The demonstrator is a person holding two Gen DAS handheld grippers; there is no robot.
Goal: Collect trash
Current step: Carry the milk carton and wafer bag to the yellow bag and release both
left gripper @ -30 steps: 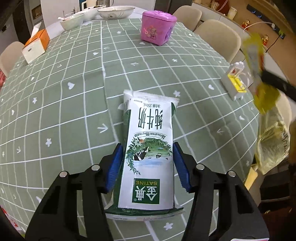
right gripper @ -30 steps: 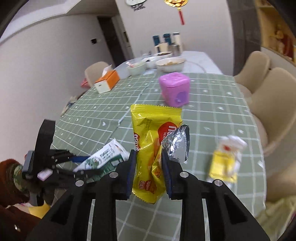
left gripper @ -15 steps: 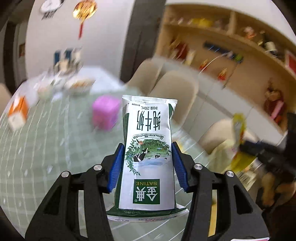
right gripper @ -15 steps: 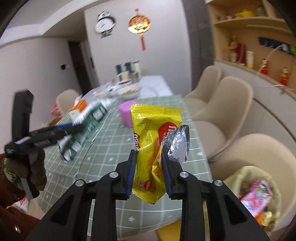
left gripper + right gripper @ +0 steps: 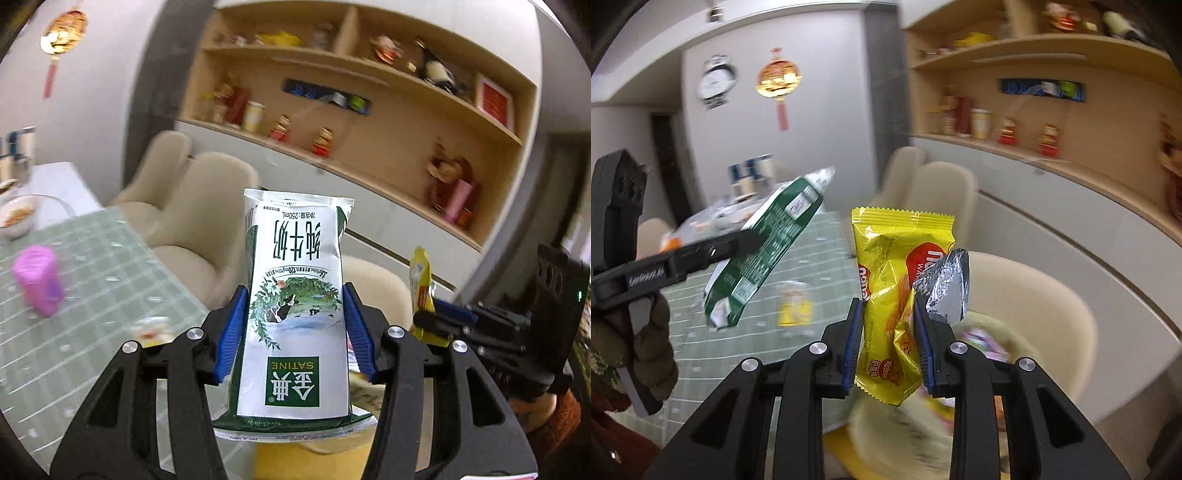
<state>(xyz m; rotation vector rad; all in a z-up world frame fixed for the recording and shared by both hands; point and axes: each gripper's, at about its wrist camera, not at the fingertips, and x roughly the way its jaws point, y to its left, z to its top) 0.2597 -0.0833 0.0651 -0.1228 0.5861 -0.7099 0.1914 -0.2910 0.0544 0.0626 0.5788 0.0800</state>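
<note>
Now | L gripper jaws pinch milk pouch | R gripper jaws pinch yellow wrapper

Green checked table, pink container

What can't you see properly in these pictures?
- Trash bin, right wrist view: blurred, mostly hidden behind the right tool and its yellow wrapper.
- Milk pouch bottom, left wrist view: covered by the left tool.
- Shelf items: too blurred to identify.
- Pink container: smeared.
</note>
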